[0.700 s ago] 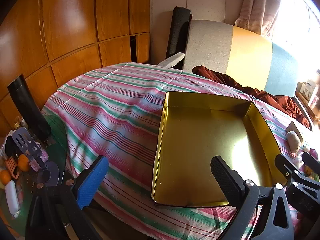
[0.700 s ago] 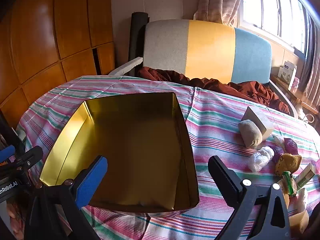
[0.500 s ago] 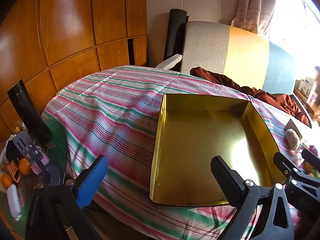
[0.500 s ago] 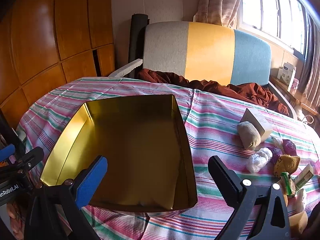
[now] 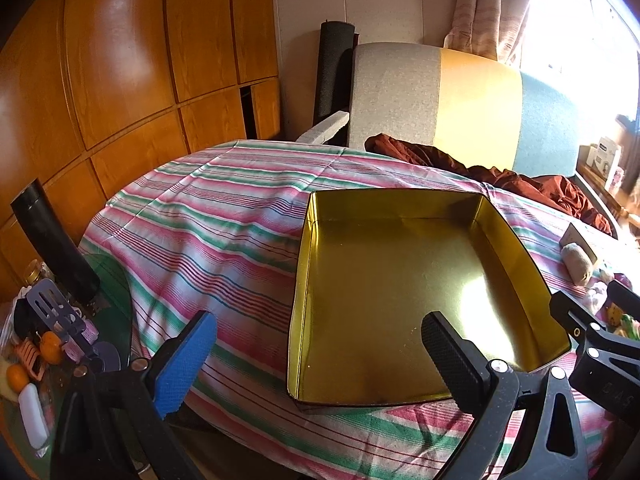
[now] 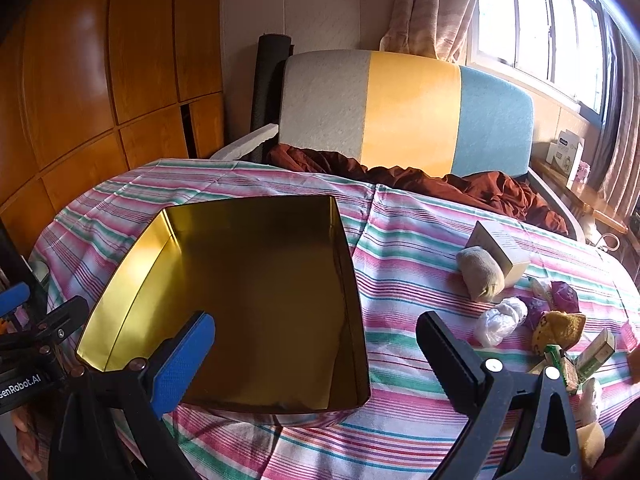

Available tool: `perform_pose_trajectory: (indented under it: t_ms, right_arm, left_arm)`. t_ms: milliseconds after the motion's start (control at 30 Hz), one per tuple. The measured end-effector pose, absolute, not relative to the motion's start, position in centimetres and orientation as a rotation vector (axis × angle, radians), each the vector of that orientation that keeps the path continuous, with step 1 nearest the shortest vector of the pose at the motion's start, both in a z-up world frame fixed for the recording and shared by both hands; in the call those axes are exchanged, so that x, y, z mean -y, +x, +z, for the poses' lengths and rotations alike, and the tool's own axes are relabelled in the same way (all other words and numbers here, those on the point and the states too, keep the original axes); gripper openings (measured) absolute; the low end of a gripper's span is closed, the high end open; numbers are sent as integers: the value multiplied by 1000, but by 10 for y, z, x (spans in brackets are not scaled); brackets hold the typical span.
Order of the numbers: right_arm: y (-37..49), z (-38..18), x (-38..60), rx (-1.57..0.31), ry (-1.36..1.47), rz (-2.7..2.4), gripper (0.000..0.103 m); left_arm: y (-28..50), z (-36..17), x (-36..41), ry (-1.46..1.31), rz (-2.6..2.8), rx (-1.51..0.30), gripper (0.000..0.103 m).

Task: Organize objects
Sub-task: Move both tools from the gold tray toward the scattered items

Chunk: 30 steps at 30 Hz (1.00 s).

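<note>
The gold tin (image 6: 248,292) sat open and empty on the striped desk (image 5: 224,220). To the right of the tin lay a pile of small things (image 6: 532,320), like a rolled sock (image 6: 480,274) and a little box (image 6: 500,248). Both the left claw (image 5: 320,360) and the right claw (image 6: 316,356) were wide apart, holding nothing. The sorting looked not yet begun. Next, the right claw likely needed to reach a small thing and close on it.

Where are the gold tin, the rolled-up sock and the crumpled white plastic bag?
gold tin (image 6: 256,304): right wrist view, on its bare inner floor.
rolled-up sock (image 6: 480,274): right wrist view, on the middle of the roll.
crumpled white plastic bag (image 6: 500,320): right wrist view, on its middle.
</note>
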State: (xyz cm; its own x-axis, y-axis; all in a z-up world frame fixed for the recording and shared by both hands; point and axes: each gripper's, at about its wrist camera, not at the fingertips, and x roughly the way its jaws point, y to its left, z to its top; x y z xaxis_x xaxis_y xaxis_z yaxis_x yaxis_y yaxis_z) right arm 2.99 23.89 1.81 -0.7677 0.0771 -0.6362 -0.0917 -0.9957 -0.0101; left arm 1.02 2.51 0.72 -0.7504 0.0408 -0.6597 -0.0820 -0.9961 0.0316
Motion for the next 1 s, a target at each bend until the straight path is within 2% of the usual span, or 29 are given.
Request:
perform_pose_trajectory:
  t_ms: [400,533,1000]
  right_arm:
    - [38,21,-276,-88,-1015,2805,103]
    - [47,25,-303,-128,-1007,2759,103]
    - [131,65,-461,-355,-860,2442,103]
  left_arm:
    - [9,2,-40,-1087,2800,-156,103]
    - [7,2,-45,-1061,2632,-60,103]
    - [11,-1,-135,-1035,2275,-148,103]
